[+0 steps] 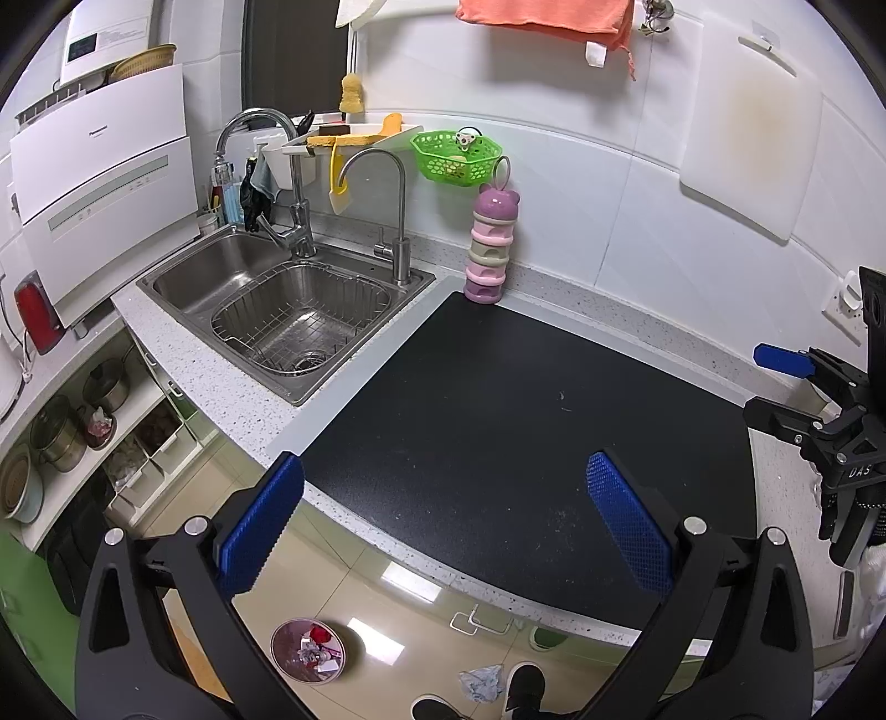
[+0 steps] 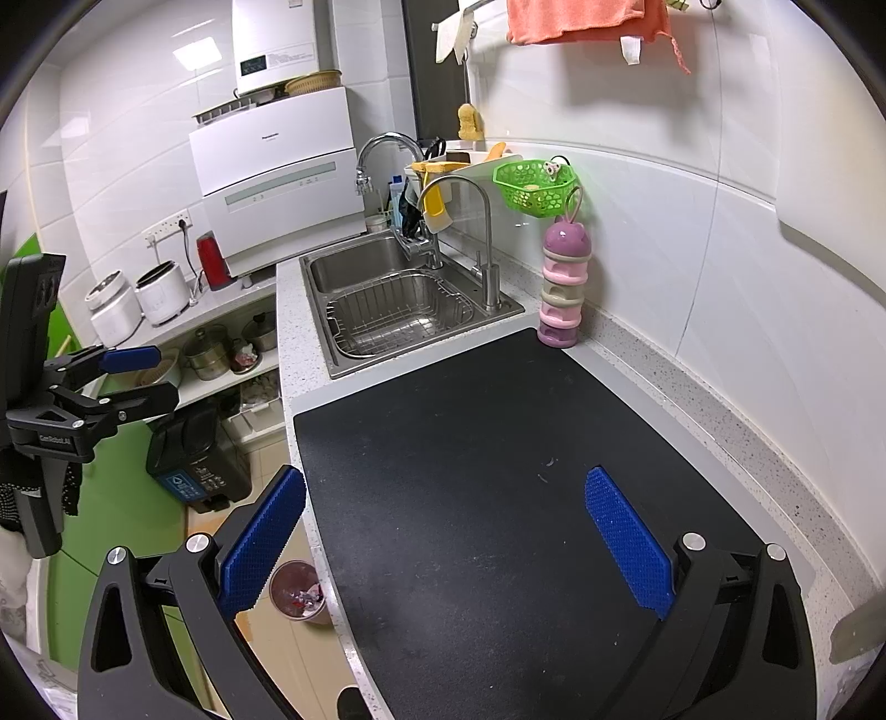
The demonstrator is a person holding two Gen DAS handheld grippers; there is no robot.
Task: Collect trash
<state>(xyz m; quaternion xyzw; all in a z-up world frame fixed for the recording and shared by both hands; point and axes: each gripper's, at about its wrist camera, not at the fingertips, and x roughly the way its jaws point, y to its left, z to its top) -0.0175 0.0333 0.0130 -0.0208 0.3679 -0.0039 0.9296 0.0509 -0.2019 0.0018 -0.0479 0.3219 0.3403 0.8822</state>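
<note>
The orange towel [image 1: 545, 16] is cut off by the top edge in both views. On the floor, the bin [image 1: 308, 651] holds scraps too small to tell apart, and in the right wrist view the left finger partly hides it. The shoes [image 1: 523, 689] run off the bottom edge.

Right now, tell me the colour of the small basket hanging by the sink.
Bright green basket, seen best in the right wrist view.
</note>
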